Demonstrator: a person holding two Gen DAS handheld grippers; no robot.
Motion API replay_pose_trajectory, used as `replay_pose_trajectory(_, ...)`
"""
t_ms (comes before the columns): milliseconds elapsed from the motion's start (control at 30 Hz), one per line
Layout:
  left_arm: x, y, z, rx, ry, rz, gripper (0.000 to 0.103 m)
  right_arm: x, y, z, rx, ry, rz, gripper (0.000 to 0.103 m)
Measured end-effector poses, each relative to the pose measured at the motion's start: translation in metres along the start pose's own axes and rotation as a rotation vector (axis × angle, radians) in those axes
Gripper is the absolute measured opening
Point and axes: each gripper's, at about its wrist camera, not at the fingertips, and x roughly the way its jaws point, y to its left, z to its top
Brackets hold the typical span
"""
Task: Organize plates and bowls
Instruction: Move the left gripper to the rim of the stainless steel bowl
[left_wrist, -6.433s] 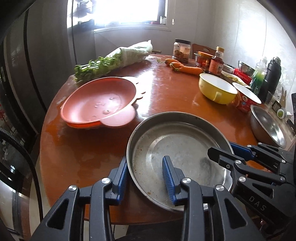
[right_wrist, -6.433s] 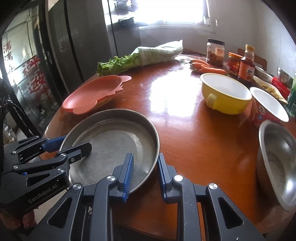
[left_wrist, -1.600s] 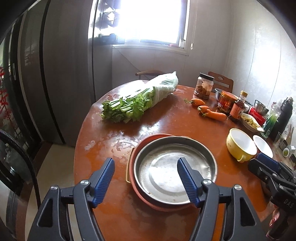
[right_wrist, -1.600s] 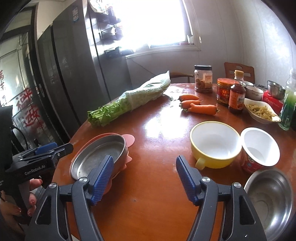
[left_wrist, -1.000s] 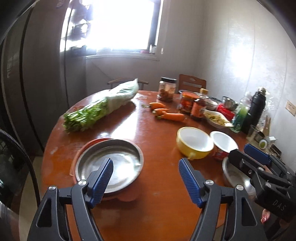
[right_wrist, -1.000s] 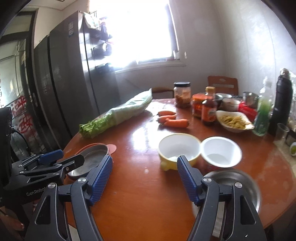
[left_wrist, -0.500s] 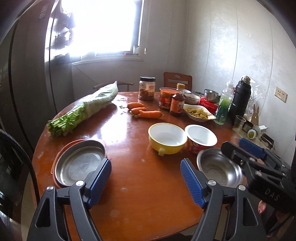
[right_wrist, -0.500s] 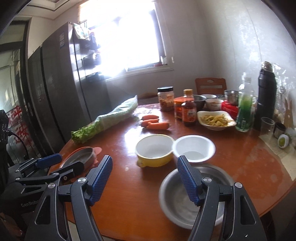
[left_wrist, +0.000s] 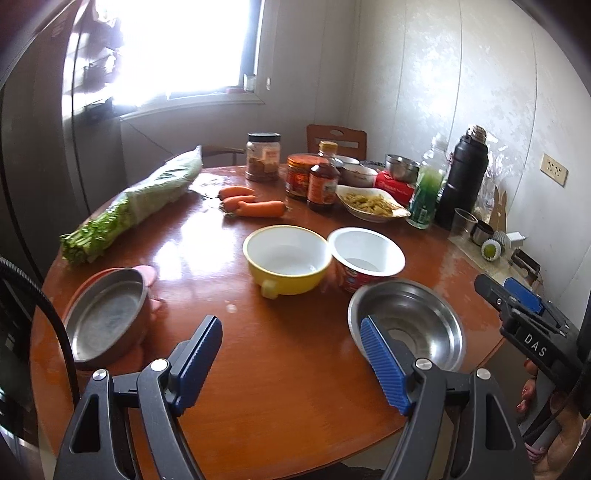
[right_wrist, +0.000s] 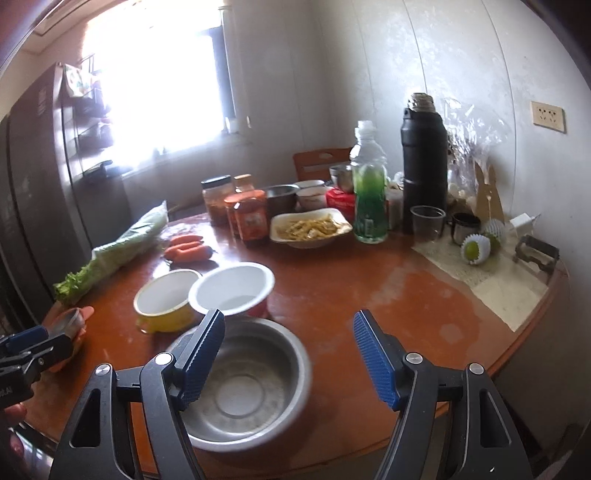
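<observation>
A steel plate sits stacked on an orange plate at the table's left edge. A yellow bowl and a red-and-white bowl stand side by side mid-table; they also show in the right wrist view as the yellow bowl and the white bowl. A steel bowl sits near the front edge and lies just under my right gripper, which is open and empty. My left gripper is open and empty above the table's front, between the stacked plates and the steel bowl.
Celery, carrots, jars and a sauce bottle, a dish of food, a green bottle, a black flask and small cups crowd the far and right side. A fridge stands at the left.
Both grippers let go of the steel plate, now stacked on the orange plate, opened wide, pulled back and swung right toward the bowls.
</observation>
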Motion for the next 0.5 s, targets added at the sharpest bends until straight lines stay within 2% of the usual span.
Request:
replay_pose_trajectory(233,0.027,-0.019,0.0,-0.002,0.05,-0.038,0.078,0.017,-0.007,-0.009,-0.012,0.055,0.032,0.074)
replay_pose_trajectory(500,0.07,-0.03,-0.007,-0.032,0.143,-0.08,0.078,0.042,-0.017,-0.023,0.012,0.135,0.089,0.074)
